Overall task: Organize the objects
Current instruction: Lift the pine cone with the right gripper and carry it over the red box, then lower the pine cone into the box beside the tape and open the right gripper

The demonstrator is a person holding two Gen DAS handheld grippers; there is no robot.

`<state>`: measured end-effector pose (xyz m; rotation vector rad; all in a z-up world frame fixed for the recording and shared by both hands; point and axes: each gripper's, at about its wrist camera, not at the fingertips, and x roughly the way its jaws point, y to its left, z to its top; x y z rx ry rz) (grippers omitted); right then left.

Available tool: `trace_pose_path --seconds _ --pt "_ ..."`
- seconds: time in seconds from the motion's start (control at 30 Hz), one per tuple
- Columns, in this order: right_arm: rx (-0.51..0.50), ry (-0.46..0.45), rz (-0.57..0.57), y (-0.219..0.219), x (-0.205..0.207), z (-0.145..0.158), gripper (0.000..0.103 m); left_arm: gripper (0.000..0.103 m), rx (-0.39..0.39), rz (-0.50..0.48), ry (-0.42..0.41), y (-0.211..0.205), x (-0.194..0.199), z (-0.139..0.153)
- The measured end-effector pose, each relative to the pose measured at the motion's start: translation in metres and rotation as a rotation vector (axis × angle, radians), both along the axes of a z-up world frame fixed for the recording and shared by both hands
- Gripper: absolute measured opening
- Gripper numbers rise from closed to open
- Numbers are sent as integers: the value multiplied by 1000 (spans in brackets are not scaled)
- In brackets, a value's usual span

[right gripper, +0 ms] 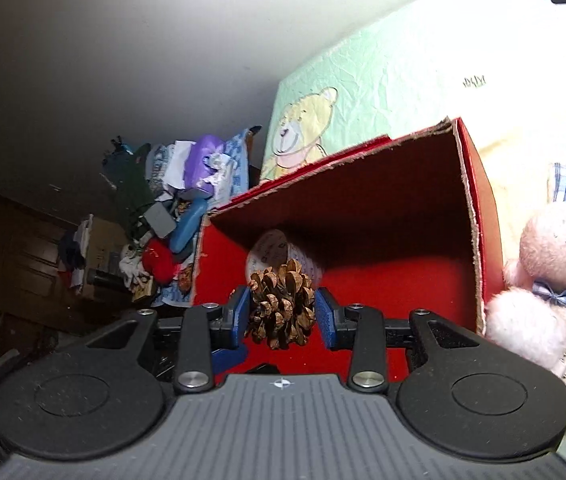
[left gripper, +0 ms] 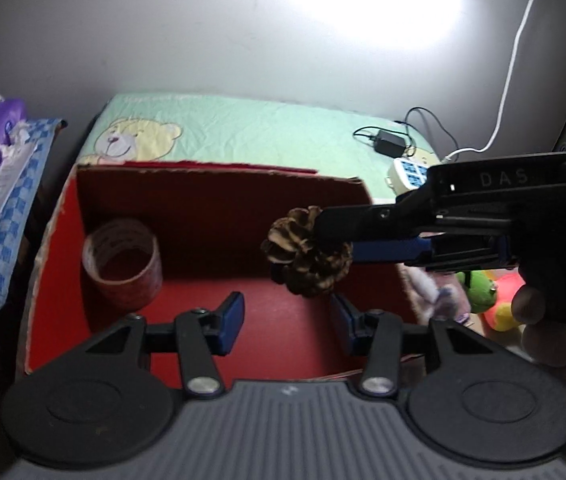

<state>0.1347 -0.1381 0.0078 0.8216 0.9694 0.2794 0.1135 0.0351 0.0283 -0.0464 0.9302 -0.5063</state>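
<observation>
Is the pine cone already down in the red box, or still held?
Still held: the pine cone sits clamped in the right hand-held gripper, hanging above the red box floor.

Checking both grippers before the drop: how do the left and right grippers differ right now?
The right gripper is clamped on the pine cone; the left gripper holds nothing, its jaws apart. In the left wrist view the right gripper carries the cone above the red box, while the left gripper hangs empty beside it. Both point down over the box, where the tape roll sits.
</observation>
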Motion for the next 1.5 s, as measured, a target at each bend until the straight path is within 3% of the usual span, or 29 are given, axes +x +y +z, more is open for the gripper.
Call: trace_pose_path --seconds 0.17,0.3,0.63,0.9,1.0,1.27,1.43,1.5 --pt "-29 135 26 22 26 -33 38 48 5 32 74 33 13 -29" --pt "16 235 35 35 44 -54 38 48 18 19 64 44 16 -28" --pt "27 370 85 68 71 -78 40 48 54 -27 55 60 24 -31" --pt "23 383 177 91 80 -84 40 48 51 -32 67 70 28 -35" --pt "63 376 204 86 79 -85 46 48 49 -39 67 71 29 -36" --pt "45 358 133 63 63 -81 51 48 63 -49 78 69 37 -40" --pt "11 341 71 47 52 -77 46 48 88 -55 74 64 36 -44" --pt "-3 358 56 47 53 -77 37 49 99 -58 67 63 35 -44"
